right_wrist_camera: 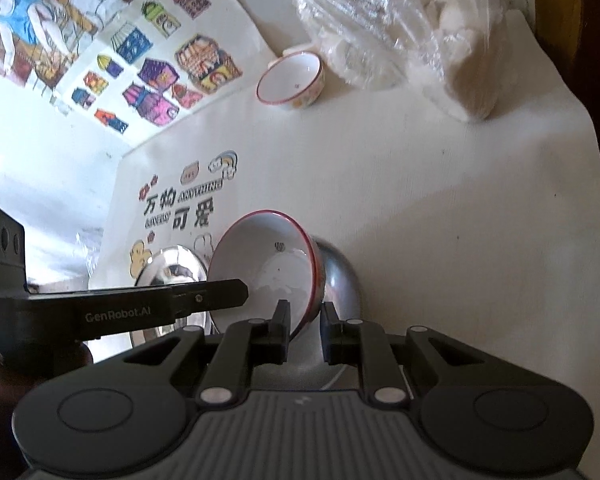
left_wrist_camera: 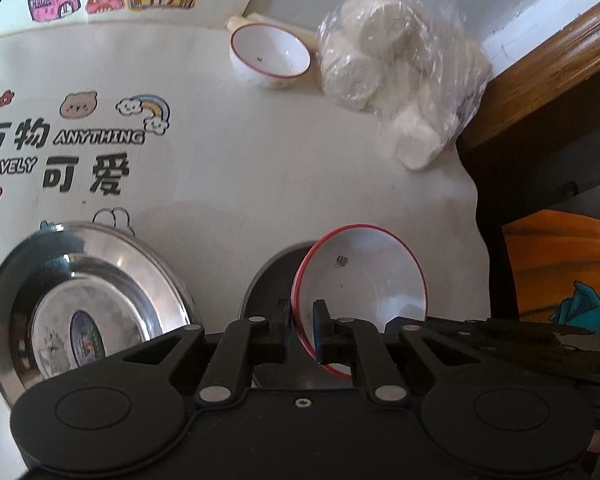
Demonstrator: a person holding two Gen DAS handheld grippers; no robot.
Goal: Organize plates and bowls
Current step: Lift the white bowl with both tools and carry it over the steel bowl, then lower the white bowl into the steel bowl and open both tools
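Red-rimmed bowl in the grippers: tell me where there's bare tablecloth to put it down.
The widest bare patch lies mid-cloth, between the held red-rimmed bowl, the small bowl, the plastic bag of buns and the printed lettering. It is crowded nearest the grippers: the steel plate sits left, and an upturned steel bowl is right behind the held bowl.

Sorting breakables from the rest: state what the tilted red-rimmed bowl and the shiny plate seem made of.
Tilted red-rimmed white bowl: probably glazed ceramic, possibly melamine; opaque, glossy highlights. Shiny silver round plate: polished metal, likely stainless steel; mirror-like reflections.
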